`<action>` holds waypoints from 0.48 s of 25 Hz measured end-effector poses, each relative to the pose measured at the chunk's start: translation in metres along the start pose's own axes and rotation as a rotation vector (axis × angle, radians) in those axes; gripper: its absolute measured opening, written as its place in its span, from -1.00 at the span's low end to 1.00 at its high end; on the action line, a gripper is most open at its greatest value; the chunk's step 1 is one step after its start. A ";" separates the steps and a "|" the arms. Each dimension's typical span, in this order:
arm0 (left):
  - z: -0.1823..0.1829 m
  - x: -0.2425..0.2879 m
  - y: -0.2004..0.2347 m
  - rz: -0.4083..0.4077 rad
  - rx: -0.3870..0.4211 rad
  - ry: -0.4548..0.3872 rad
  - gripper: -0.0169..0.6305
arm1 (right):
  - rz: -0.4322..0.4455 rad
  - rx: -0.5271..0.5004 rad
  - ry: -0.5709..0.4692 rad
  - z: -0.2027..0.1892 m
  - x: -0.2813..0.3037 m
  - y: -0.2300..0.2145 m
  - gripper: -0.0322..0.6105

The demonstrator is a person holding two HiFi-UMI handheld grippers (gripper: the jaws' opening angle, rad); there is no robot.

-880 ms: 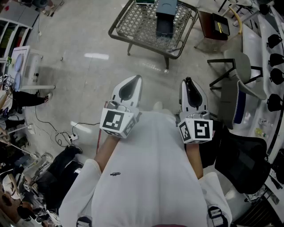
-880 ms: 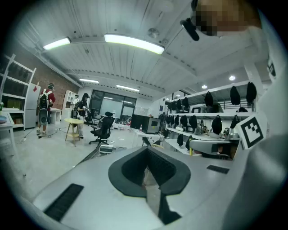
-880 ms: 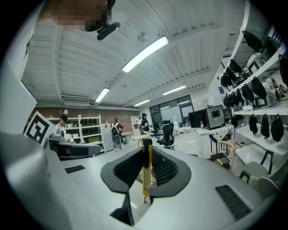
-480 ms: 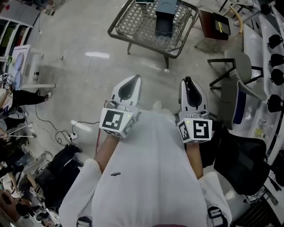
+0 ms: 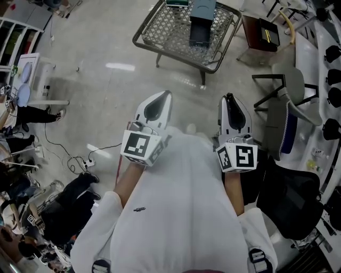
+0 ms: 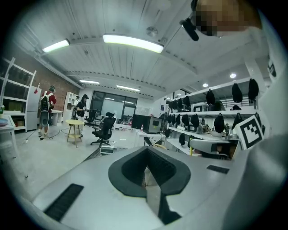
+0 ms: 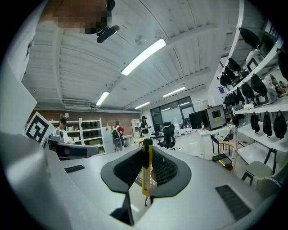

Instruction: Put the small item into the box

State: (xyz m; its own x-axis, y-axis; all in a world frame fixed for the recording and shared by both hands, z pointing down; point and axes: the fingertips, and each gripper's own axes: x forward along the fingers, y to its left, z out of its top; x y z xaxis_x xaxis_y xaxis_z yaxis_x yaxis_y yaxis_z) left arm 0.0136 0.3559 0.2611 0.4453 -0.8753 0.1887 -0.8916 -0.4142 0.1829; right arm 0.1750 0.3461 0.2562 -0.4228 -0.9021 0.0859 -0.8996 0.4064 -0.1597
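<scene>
Small item [image 7: 144,177]: thin yellow strip with dark tip, clamped edge-on between jaws of right gripper [image 7: 146,152]; firm pinch probably meant to stop slipping during carriage. Left gripper [image 6: 146,157]: jaws pressed together on nothing, apparently idle, no job yet. Both held against white shirt [image 5: 176,213], well short of mesh table [image 5: 169,26], noses toward it. Grey-blue box [image 5: 202,9] on mesh table, toward its far edge; presumed target. Judged: drop not yet begun, approach to mesh table needed first.

White short-sleeved shirt [image 5: 176,213] — the left hand-held gripper [image 5: 158,102] and right hand-held gripper [image 5: 230,105] have pale grey shells, black ribbed pads [image 6: 163,167], black-and-white marker cubes [image 5: 139,147].
</scene>
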 end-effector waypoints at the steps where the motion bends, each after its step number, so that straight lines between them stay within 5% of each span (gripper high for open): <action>1: 0.001 0.001 0.003 0.004 -0.001 -0.001 -0.94 | 0.002 0.003 -0.001 0.000 0.003 0.000 -0.73; 12: 0.001 0.050 0.040 -0.007 -0.042 0.017 -0.94 | -0.010 -0.005 0.045 -0.006 0.058 -0.012 -0.73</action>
State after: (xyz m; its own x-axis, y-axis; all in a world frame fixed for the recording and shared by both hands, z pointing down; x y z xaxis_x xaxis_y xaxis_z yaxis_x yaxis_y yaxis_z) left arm -0.0001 0.2951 0.2766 0.4533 -0.8677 0.2037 -0.8844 -0.4093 0.2244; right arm 0.1608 0.2902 0.2694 -0.4186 -0.8985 0.1320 -0.9041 0.3986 -0.1538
